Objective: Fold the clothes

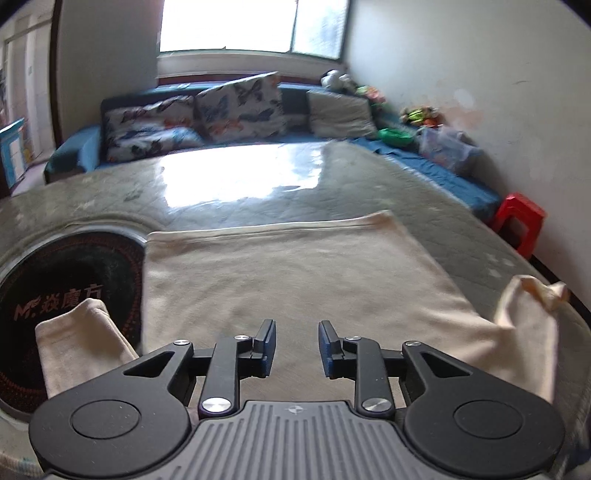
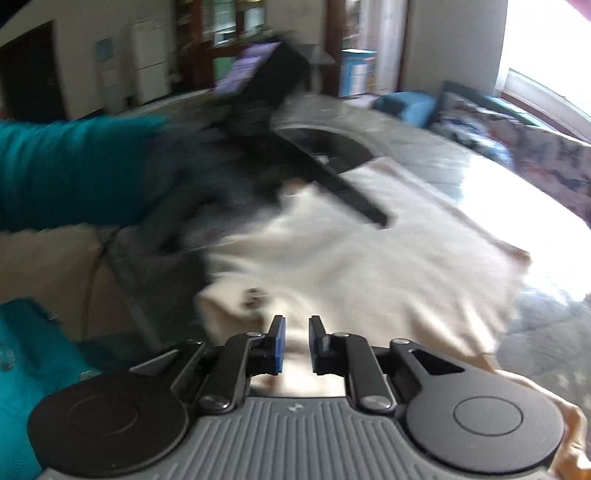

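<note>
In the right wrist view the left gripper (image 2: pixel 369 212) and the teal sleeve (image 2: pixel 70 170) behind it are smeared by motion, so how its jaws stand cannot be told there. The small dark mark (image 2: pixel 255 297) on the cream garment (image 2: pixel 369 258) is too blurred to identify, and the shelves (image 2: pixel 229 33) at the back are only streaks. In the left wrist view the black round mat (image 1: pixel 70 295) runs under the garment and off the left edge, its printed lettering only partly readable.
</note>
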The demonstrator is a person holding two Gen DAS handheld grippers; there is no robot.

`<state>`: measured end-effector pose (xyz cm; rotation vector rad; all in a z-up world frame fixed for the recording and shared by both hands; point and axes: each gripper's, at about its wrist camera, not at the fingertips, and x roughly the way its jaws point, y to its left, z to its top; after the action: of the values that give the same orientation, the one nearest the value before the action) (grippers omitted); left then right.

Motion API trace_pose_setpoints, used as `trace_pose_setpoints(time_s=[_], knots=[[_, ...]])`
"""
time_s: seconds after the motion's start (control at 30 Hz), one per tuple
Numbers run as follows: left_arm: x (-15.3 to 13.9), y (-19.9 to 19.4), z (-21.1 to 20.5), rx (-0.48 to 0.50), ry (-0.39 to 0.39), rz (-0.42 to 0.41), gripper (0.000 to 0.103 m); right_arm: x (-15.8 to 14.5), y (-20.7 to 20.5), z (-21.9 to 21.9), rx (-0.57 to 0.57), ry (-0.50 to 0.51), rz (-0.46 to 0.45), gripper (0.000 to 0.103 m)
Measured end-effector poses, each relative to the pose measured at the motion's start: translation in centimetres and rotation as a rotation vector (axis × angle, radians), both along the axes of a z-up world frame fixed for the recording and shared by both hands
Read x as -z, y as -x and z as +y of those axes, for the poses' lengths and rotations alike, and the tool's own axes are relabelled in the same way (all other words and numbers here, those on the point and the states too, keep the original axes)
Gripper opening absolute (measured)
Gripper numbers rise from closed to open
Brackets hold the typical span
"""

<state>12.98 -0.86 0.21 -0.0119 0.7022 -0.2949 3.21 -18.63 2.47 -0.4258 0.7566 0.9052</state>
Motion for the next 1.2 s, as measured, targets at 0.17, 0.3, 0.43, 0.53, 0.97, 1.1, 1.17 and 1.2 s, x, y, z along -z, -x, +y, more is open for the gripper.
trace_pose_setpoints(time_s=[0.17,0.3,0.43,0.53,0.97,1.1,1.17,1.2], knots=[[0.4,3.9,-1.4,0.093,-0.008,-0.019,0.028,0.5,-3.1,-2.6,0.196,-0.002,-0.037,0.026],[1.0,6.3,-2.1,0.153,-0.003,-0.009,0.028,1.8,-5.4,-4.4,0.339,-0.045,-0.029,0.027],[1.7,7.7,-2.8,0.192,-0.024,-0.002,0.028,3.7,-6.8,-6.1,0.419,-0.044,-0.012,0.028],[1.5,8.2,-3.2,0.205,-0.033,-0.014,0.032,3.5,-5.9,-7.2,0.441,-0.081,-0.014,0.029],[0.1,8.4,-5.9,0.271,-0.012,-0.059,0.033,4.2,-4.7,-15.8,0.749,-0.094,-0.046,0.03],[0.3,8.3,-6.9,0.287,-0.015,-0.047,0.036,4.3,-6.7,-18.3,0.81,-0.078,-0.072,0.031],[0.5,8.4,-7.1,0.289,-0.02,-0.04,0.036,4.2,-7.8,-19.1,0.839,-0.067,-0.099,0.035],[0.6,8.5,-7.2,0.29,-0.023,-0.038,0.036,4.1,-8.3,-19.5,0.861,-0.067,-0.114,0.036]])
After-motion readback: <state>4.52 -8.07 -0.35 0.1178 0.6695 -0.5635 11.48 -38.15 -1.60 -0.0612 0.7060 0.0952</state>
